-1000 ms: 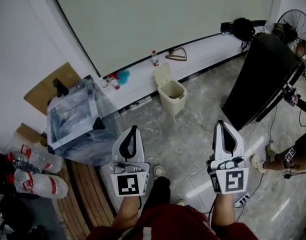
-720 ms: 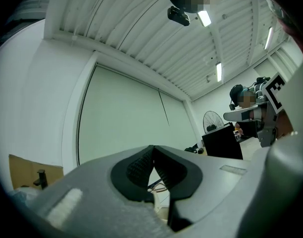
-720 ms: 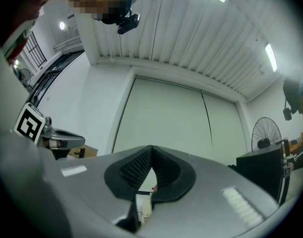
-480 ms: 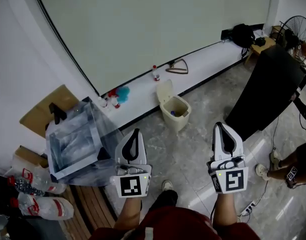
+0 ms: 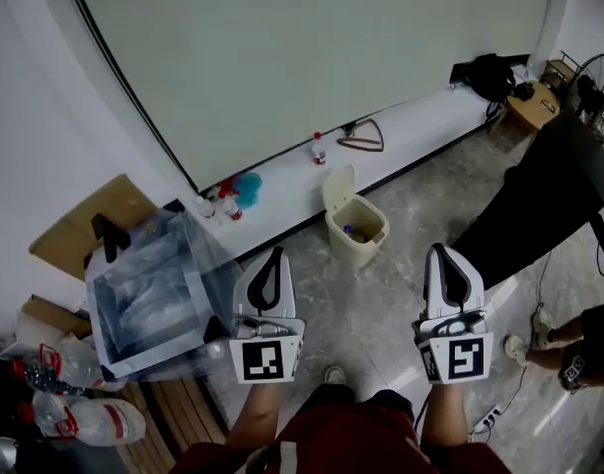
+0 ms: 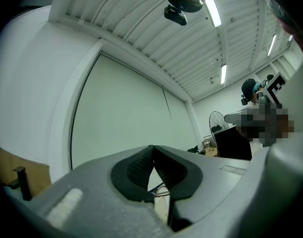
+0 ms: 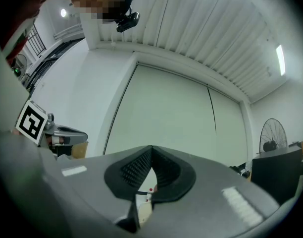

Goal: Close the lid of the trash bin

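Observation:
A small cream trash bin point(image 5: 357, 231) stands on the grey floor by the white ledge, its lid point(image 5: 338, 187) tipped up and open at the back. Something small lies inside. My left gripper point(image 5: 273, 253) is held at waist height, shut and empty, pointing toward the bin from the near left. My right gripper point(image 5: 440, 251) is level with it to the right, jaws together with nothing between them. Both are well short of the bin. In the left gripper view the shut jaws point(image 6: 152, 150) hide most of the floor; the right gripper view shows its shut jaws point(image 7: 151, 150) against the wall.
A clear plastic box point(image 5: 149, 289) sits at the left, with bottles point(image 5: 90, 418) below it. A black panel point(image 5: 544, 191) leans at the right. Small bottles point(image 5: 319, 148) and a hanger point(image 5: 362, 140) lie on the white ledge. A person's arm point(image 5: 578, 349) shows at the right edge.
Both grippers have travelled forward toward the bin together, still shut. The bin and the clear box appear lower and nearer in the head view.

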{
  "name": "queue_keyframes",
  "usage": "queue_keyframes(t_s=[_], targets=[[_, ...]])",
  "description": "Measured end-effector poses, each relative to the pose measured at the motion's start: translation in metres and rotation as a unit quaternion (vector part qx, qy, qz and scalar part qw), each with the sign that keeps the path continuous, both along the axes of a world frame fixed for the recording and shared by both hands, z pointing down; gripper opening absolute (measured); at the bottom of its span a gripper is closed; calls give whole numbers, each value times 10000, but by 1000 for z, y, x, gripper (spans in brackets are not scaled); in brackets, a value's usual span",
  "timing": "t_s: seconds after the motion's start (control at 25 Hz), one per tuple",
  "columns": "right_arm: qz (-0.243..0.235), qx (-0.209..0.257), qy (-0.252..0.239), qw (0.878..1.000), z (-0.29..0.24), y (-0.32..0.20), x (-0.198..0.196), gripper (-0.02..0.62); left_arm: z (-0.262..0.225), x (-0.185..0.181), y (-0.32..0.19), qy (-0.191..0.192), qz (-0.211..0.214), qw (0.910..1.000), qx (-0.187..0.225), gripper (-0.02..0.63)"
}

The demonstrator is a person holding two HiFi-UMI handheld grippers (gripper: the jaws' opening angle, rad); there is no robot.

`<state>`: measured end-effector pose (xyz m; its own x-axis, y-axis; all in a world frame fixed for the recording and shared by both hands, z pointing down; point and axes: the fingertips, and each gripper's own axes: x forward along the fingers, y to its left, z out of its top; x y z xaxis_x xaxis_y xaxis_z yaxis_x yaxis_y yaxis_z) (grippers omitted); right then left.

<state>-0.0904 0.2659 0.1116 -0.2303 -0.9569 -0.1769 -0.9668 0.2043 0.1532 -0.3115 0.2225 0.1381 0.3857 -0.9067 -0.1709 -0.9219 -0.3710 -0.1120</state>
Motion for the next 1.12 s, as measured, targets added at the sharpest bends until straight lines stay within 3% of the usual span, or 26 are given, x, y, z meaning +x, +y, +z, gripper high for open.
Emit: queue_keyframes(t_s=[0.4, 0.68, 1.0, 1.12], targets=[[-52, 14, 98, 9999, -3, -34, -5, -1, 2, -10, -35, 23, -88, 9999, 83, -4], [-162, 232, -134, 9995, 2, -76, 14, 0, 4, 14, -69, -136, -27, 9998, 118, -4], [-70, 215, -152, 9996, 14, -156, 62, -1, 4, 56, -141, -160, -83, 9998, 58, -5], [-51, 7, -203, 9998, 22, -187, 82, 0, 5, 73, -171, -208, -114, 9997, -31, -3]])
